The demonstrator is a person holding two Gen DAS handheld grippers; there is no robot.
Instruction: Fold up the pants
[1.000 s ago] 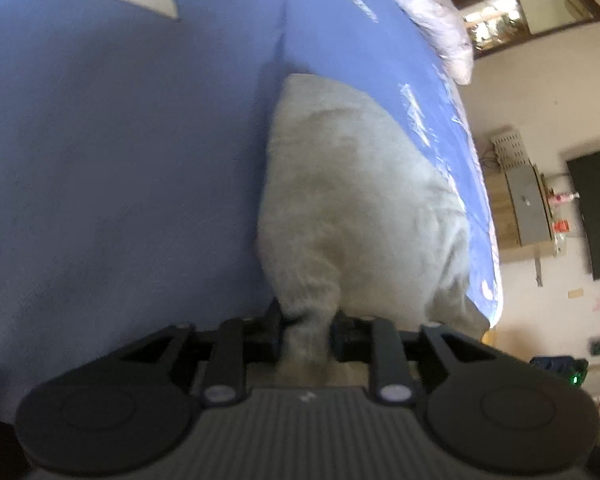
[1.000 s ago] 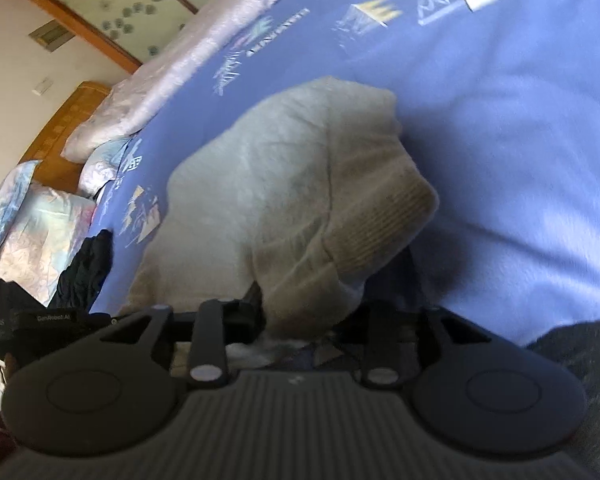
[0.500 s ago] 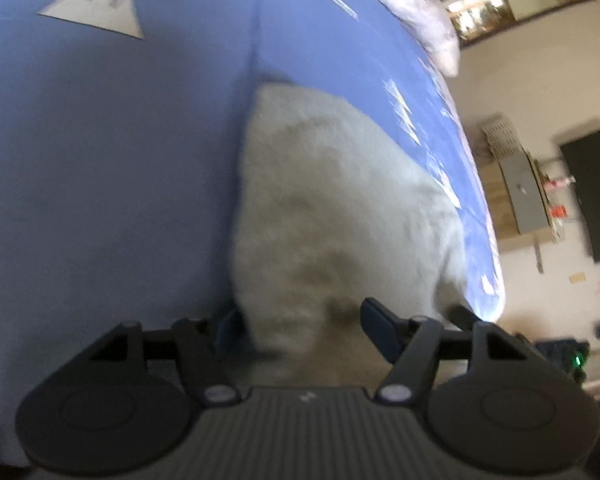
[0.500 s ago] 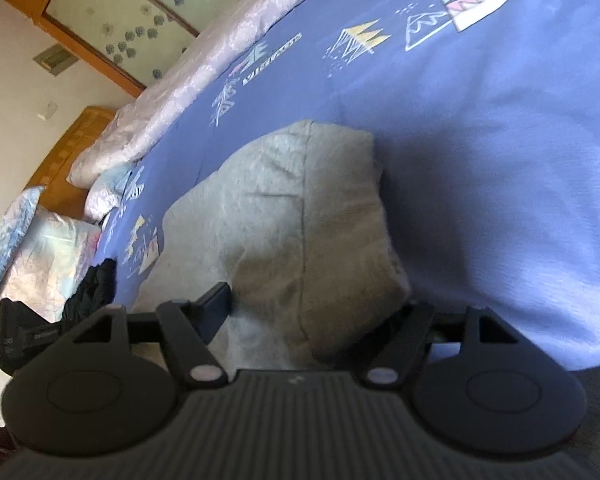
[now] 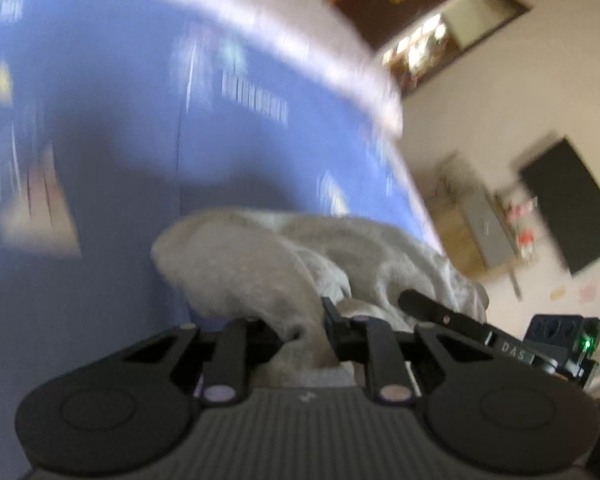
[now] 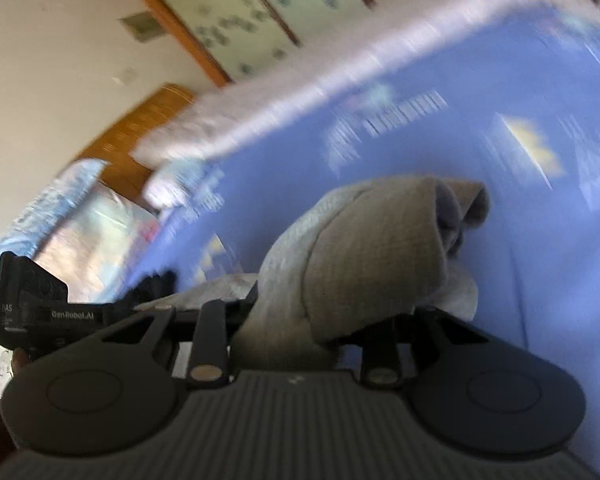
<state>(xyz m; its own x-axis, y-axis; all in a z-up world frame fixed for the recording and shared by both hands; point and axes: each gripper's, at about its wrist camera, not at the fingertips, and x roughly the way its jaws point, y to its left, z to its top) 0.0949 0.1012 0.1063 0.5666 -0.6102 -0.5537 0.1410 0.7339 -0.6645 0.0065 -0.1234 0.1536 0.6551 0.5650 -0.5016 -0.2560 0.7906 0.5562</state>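
Both grippers are closing on the grey pants [image 5: 260, 264]: the left gripper [image 5: 310, 334], low in the middle of its frame, has a bunched edge of cloth pinched between its jaws, and the right gripper [image 6: 328, 320] is clamping a thick ribbed fold, likely a cuff or waistband, that fills the gap between its fingers. From each grip the fabric runs up through the middle of the picture toward the blue printed bedspread [image 5: 100, 160] behind it; both views are smeared, so whether the far end lies flat on the bed is hard to tell. The step in hand looks like carrying a gripped edge over to make a fold. To do it well, the two grips should travel together at the same height so the cloth stays taut between them, not sagging. The right grip holds several layers, so a slipping inner layer is the risk. Lay the edge down squarely on the far edge before letting go.
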